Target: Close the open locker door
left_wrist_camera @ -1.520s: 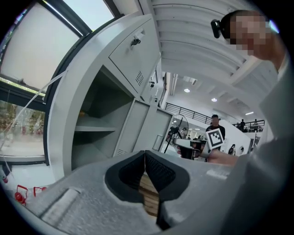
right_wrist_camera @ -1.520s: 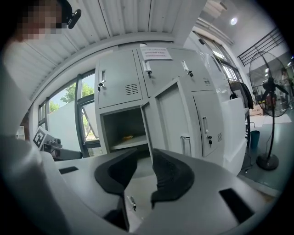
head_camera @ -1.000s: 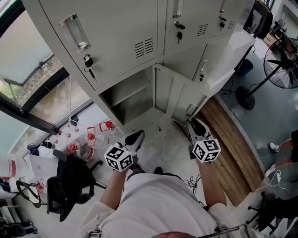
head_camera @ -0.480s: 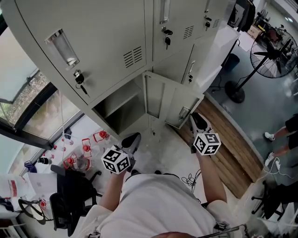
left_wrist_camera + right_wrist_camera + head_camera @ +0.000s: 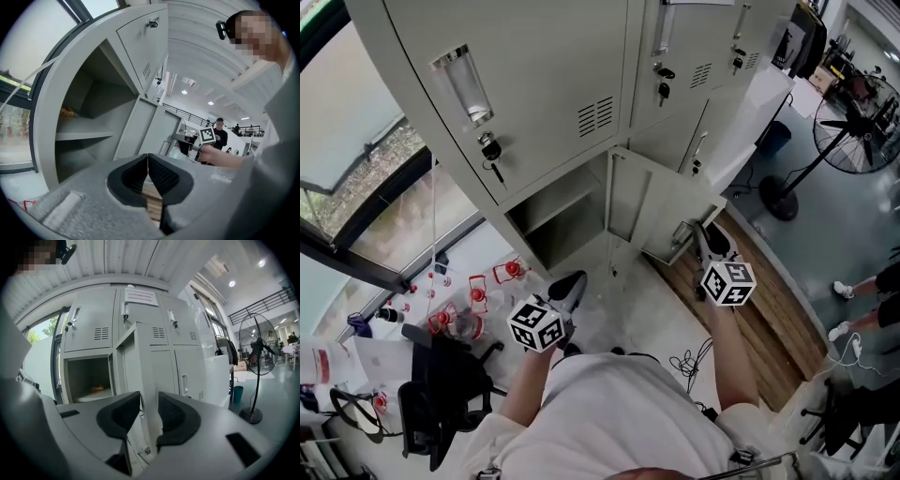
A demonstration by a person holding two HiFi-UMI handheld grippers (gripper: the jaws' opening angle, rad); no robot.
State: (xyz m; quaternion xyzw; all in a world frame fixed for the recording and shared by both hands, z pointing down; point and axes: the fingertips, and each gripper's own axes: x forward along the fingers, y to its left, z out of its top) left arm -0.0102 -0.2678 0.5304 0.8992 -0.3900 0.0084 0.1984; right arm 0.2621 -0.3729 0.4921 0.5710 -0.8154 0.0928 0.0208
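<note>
Grey sheet-steel lockers [image 5: 544,75] fill the view, and one lower bay [image 5: 555,214] is open. Black office chair [image 5: 441,384] sits far left, out of the way.

Left tongs [image 5: 572,281]: pads fully together with nothing in them, low and just in front of the open bay, pointing into it. The bay has a shelf with a small orange item [image 5: 97,388] on it; can't tell what it is.

Locker door [image 5: 664,211] is swung out to the right of the bay, hinged on the bay's right side, roughly square to the locker front.

Right tongs [image 5: 707,240]: pads clearly apart, gripping nothing. The right gripper view lines the door's free edge up with the gap, and I see no pad pressing on it. The head view puts them just beside the door's free edge, on the outer side. Pedestal fan [image 5: 862,131] is far right, well apart.

Risks from here, my read:
- Contact lands on the thin edge instead of the flat face, so the pad slides off and the door barely moves.
- Clamping the edge and dragging it: the door swings on an arc, so a straight hand path twists the grip loose.
- Left tongs look to be in the swing path, so the door may hit them and stop short.
- Too soft a push leaves the door ajar; too hard and it bounces back off the frame.
</note>
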